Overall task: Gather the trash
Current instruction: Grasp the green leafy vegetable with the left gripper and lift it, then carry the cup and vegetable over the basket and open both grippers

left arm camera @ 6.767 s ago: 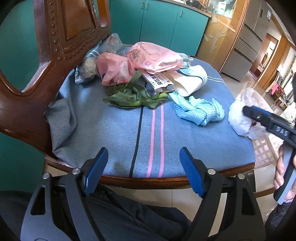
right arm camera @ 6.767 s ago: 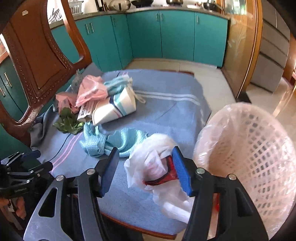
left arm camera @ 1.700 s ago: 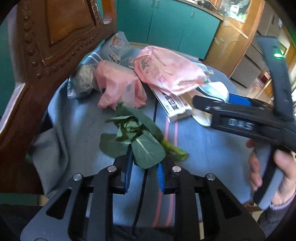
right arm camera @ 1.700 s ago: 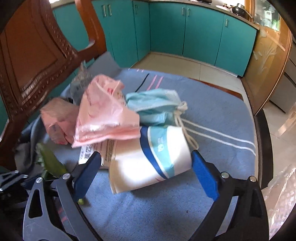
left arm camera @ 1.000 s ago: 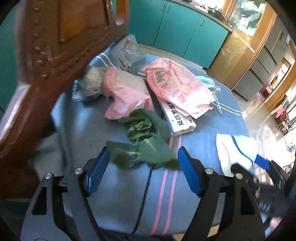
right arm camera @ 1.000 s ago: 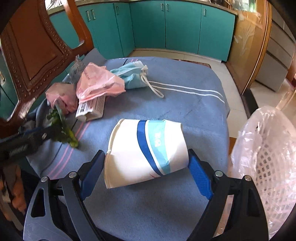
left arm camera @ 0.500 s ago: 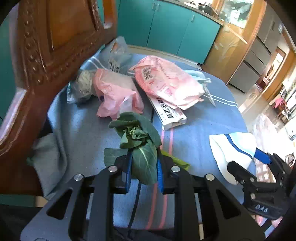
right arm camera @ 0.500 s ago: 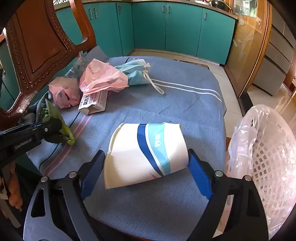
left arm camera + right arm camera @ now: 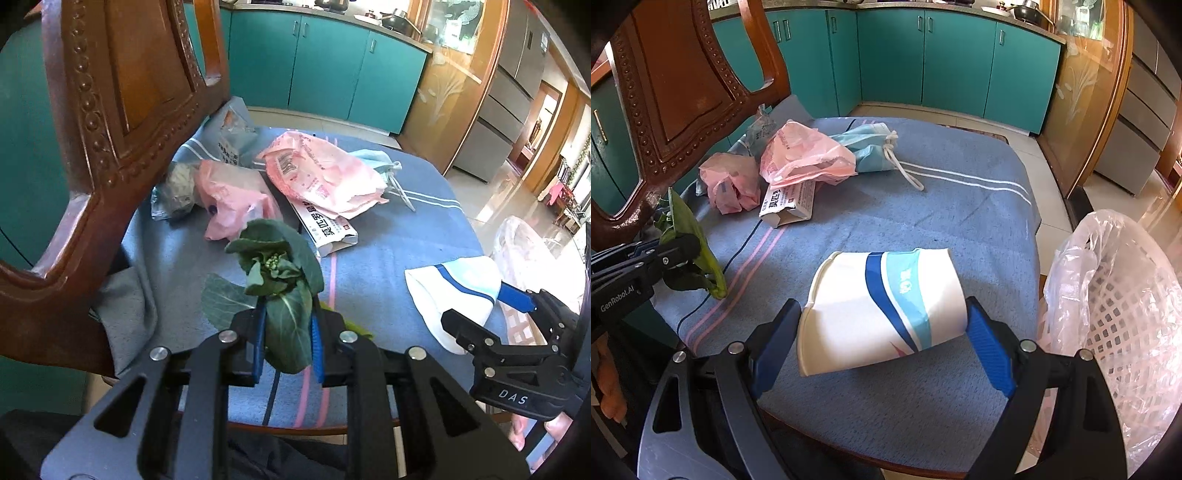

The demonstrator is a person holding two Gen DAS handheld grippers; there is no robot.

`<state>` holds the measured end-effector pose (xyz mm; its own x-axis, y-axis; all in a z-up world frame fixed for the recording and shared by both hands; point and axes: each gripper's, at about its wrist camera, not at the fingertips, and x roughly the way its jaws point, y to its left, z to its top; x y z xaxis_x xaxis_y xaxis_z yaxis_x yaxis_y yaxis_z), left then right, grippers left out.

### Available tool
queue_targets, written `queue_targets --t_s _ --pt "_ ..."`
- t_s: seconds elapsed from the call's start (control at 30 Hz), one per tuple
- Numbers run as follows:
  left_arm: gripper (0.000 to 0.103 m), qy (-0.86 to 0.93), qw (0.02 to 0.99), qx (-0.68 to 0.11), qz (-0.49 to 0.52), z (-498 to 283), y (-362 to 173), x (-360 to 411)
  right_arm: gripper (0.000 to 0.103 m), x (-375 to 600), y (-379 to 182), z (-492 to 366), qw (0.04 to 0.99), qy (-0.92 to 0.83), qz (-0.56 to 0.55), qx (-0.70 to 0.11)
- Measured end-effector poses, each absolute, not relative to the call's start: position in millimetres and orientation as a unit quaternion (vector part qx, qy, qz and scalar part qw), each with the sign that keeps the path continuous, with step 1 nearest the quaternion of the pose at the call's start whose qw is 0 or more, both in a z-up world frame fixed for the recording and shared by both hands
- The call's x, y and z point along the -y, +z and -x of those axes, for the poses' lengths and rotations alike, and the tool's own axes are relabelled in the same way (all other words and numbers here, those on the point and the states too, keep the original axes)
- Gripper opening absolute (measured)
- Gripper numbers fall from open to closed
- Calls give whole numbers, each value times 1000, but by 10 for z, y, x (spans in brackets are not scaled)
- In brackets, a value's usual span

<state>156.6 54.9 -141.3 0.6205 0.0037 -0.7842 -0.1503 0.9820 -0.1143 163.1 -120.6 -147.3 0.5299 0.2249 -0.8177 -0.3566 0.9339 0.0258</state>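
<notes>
Gripping the leafy greens (image 9: 282, 291), the left gripper (image 9: 286, 345) has its jaws clamped tight on them just above the blue cloth (image 9: 960, 206). The right gripper (image 9: 882, 332) holds the crushed paper cup (image 9: 882, 310) across wide jaws. Best to carry both over the rim before letting go. The bag-lined basket (image 9: 1115, 317) stands beside the seat; I can't see what's inside it.

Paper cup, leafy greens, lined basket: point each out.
paper cup (image 9: 882, 306): right wrist view, middle of its side wall.
leafy greens (image 9: 284, 291): left wrist view, leaf just above the pads.
lined basket (image 9: 1123, 332): right wrist view, white lattice wall.
</notes>
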Motion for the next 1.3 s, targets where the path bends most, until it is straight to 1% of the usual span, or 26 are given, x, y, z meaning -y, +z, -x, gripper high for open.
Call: queue_targets --t_s 0.53,0.77,0.97,1.07,1.17,1.3 --pt "19 48 915 -397 63 -1404 -1162 -509 86 1231 -1411 -1603 878 162 64 -445" --pt "19 24 920 -384 75 -1348 -1030 -492 86 1465 -1086 -1573 901 157 33 -402" --pt "19 5 921 -381 86 -1355 -949 -435 86 1974 -711 -1504 927 124 -7 -353" --pt "19 -11 923 -374 85 -1416 -879 -334 86 2410 -587 -1426 940 73 -19 -333" --pt "19 -36 921 -377 95 -1499 -852 -205 86 2783 -586 -1375 942 33 -29 -331" --pt "19 -82 917 -381 87 -1641 -815 195 86 3309 -732 -1326 936 -22 -55 -347"
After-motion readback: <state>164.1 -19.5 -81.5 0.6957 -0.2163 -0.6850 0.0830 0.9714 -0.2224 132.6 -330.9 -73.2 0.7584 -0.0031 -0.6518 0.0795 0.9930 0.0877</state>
